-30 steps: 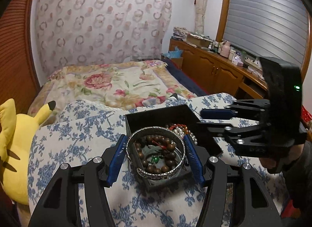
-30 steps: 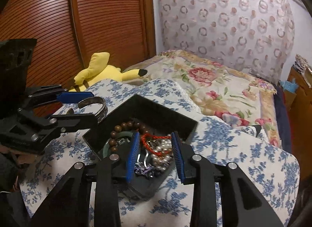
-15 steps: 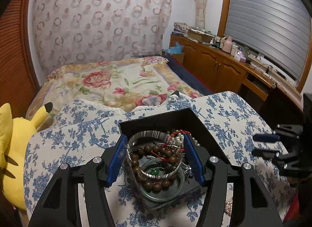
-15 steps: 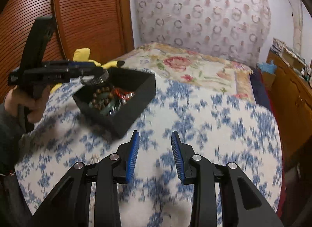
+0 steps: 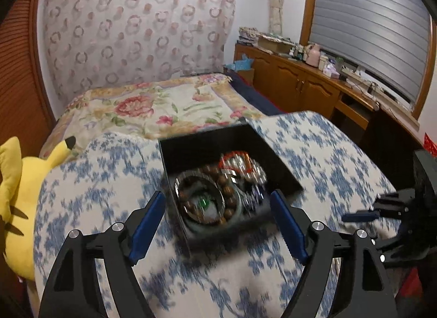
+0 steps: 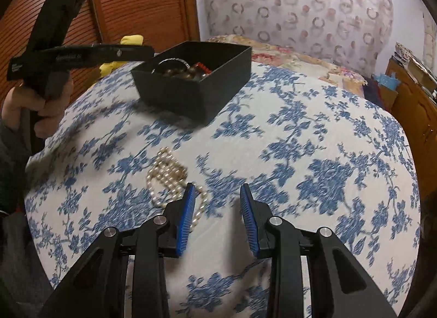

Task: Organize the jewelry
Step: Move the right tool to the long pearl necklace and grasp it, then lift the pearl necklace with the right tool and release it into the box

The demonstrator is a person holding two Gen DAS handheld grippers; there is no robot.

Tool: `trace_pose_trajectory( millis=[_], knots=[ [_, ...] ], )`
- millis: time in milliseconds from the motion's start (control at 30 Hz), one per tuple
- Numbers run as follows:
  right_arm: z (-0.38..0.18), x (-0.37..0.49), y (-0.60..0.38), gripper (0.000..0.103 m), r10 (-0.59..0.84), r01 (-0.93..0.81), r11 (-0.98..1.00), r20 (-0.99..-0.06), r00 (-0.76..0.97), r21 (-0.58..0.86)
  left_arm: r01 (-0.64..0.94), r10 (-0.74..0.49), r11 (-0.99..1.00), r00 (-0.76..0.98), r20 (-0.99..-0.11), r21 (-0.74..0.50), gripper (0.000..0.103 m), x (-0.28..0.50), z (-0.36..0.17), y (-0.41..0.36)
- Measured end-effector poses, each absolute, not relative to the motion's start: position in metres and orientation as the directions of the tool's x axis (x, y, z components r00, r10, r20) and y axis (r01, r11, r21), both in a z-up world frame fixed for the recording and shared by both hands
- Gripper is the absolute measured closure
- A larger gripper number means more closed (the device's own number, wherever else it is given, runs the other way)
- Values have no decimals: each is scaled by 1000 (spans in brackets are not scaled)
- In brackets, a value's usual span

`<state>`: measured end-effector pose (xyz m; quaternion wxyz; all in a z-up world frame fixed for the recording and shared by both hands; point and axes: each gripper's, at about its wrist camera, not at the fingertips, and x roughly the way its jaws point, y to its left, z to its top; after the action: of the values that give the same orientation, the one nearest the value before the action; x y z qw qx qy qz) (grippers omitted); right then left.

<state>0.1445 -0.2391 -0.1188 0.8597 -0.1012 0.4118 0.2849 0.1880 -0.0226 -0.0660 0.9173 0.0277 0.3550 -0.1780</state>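
A black jewelry box (image 5: 226, 151) (image 6: 196, 93) stands on the blue-flowered cloth. In it lie a silver bangle (image 5: 199, 197), a brown bead bracelet (image 5: 226, 195), red beads and pearls (image 5: 243, 165). My left gripper (image 5: 218, 208) is open and empty, just in front of the box, its fingers wide on either side. It also shows in the right wrist view (image 6: 82, 55) at the box's left. A pearl necklace (image 6: 169, 173) lies loose on the cloth. My right gripper (image 6: 217, 203) is open and empty, low over the cloth just right of the pearls.
A yellow plush toy (image 5: 19, 195) lies at the cloth's left edge. A flowered bed (image 5: 158, 107) is behind the box. Wooden cabinets (image 5: 300, 85) with clutter line the right wall. A slatted wooden door (image 6: 136, 3) is on the left.
My left gripper has opened and let the silver bangle go into the box, then drawn back. My right gripper has pulled away from the box and come down near the pearl necklace.
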Motion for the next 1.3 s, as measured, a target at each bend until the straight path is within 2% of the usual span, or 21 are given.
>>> trace_pose_trajectory(
  millis=[133, 200, 233, 333, 700, 767, 900, 967, 1233, 1267, 1300],
  knots=[
    [-122, 137, -231, 67, 373, -586, 810, -784, 496, 15, 369, -314, 927, 660, -683, -69, 27, 170, -79, -30],
    [-123, 135, -229, 71, 350, -587, 809, -784, 512, -22, 372, -303, 927, 654, -693, -54, 27, 165, -84, -33],
    [-123, 134, -229, 75, 351, -589, 808, -785, 511, -23, 375, -305, 925, 647, -699, -57, 27, 164, -86, -34],
    [-123, 137, -233, 97, 334, -582, 813, -787, 518, -37, 386, -316, 921, 645, -696, -60, 27, 157, -86, -37],
    [-111, 138, -264, 98, 334, -493, 870, -731, 596, -4, 477, -383, 876, 598, -704, -72, 27, 135, -91, -68],
    [-109, 139, -267, 98, 333, -487, 873, -729, 598, 0, 494, -389, 866, 575, -720, -73, 39, 136, -97, -77],
    [-111, 141, -270, 98, 334, -484, 875, -731, 594, 7, 528, -409, 844, 528, -744, -90, 50, 141, -108, -93],
    [-113, 141, -270, 98, 337, -485, 875, -732, 593, 11, 538, -413, 838, 514, -752, -93, 60, 142, -111, -98],
    [-115, 138, -269, 98, 356, -488, 872, -723, 592, 31, 557, -411, 826, 491, -768, -86, 83, 147, -119, -108],
    [-114, 138, -269, 98, 358, -488, 872, -722, 592, 33, 560, -412, 824, 491, -767, -84, 93, 147, -119, -109],
    [-114, 138, -269, 98, 360, -489, 872, -722, 591, 34, 565, -415, 821, 488, -768, -84, 99, 145, -118, -108]
  ],
)
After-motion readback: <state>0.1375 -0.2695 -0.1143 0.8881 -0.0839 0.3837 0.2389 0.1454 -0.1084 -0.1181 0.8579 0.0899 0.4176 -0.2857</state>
